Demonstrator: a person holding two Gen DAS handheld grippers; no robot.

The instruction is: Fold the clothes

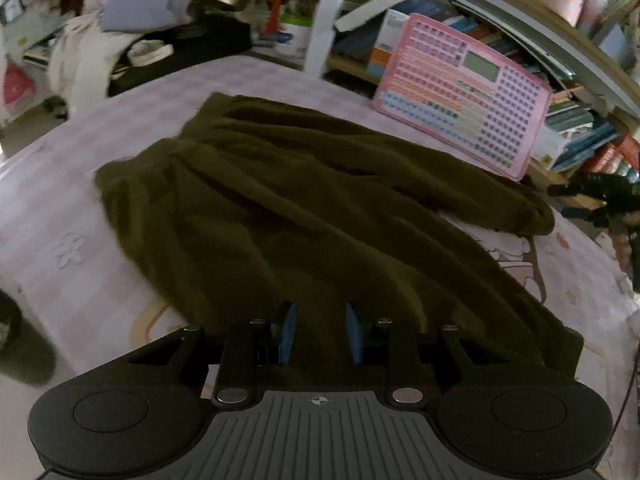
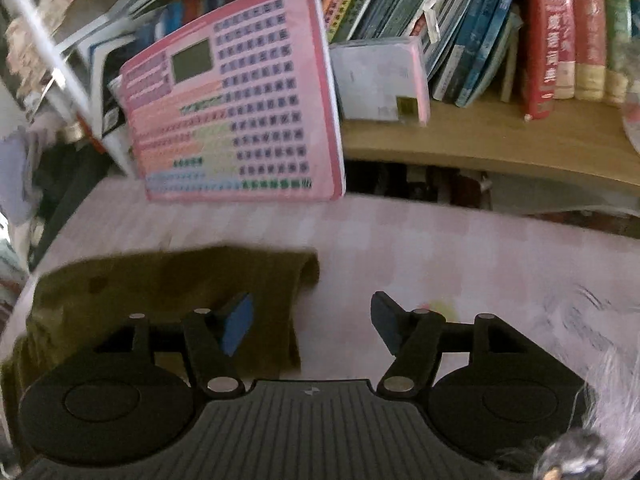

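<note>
Now my left gripper [image 1: 321, 332] stands narrow, empty, above the olive garment [image 1: 304, 208]. My right gripper [image 2: 312, 326] stands wide, empty; the garment lies under its left finger.

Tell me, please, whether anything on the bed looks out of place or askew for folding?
Yes. The olive garment lies rumpled, with deep creases and uneven edges, not flat on the pink sheet. The pink keyboard toy leans against the bookshelf beside it, on the bed.

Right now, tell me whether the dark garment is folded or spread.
Mostly spread: the dark garment lies wrinkled across the pink bedsheet. Whether it is already doubled over, cannot tell.
</note>
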